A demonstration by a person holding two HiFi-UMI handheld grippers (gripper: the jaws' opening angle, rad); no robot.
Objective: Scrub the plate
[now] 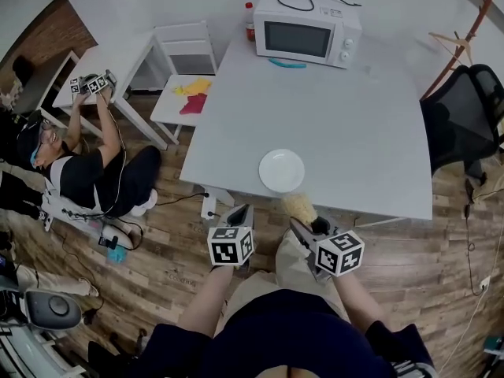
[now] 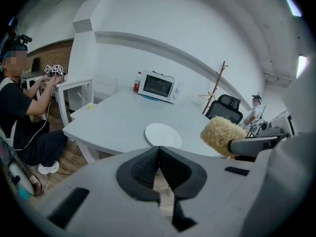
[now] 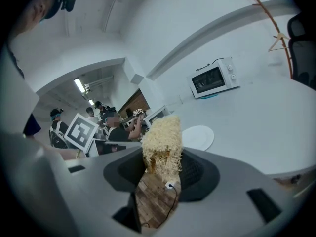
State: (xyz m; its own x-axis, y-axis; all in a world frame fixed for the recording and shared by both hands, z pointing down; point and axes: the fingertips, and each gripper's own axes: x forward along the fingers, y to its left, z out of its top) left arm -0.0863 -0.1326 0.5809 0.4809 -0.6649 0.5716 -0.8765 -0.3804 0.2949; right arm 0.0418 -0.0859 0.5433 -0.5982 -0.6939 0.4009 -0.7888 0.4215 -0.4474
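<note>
A round white plate (image 1: 281,170) lies near the front edge of the pale grey table (image 1: 354,124); it also shows as the plate (image 2: 163,135) and the plate (image 3: 197,137). Both grippers hover off the table, just short of that edge. My left gripper (image 1: 240,210) is below-left of the plate, and in its own view the left gripper (image 2: 159,150) has its jaws pressed together with nothing between them. My right gripper (image 1: 309,224) is shut on a straw-coloured fibrous scrubber (image 1: 300,206), which stands up between the jaws as the scrubber (image 3: 163,142) and appears as the scrubber (image 2: 222,135).
A white microwave (image 1: 307,28) and a red bottle (image 1: 250,20) stand at the table's far edge. A black office chair (image 1: 465,116) is at the right. A person (image 1: 87,172) sits on the wooden floor at left beside small white tables (image 1: 185,93). A power strip (image 1: 209,205) lies under the table edge.
</note>
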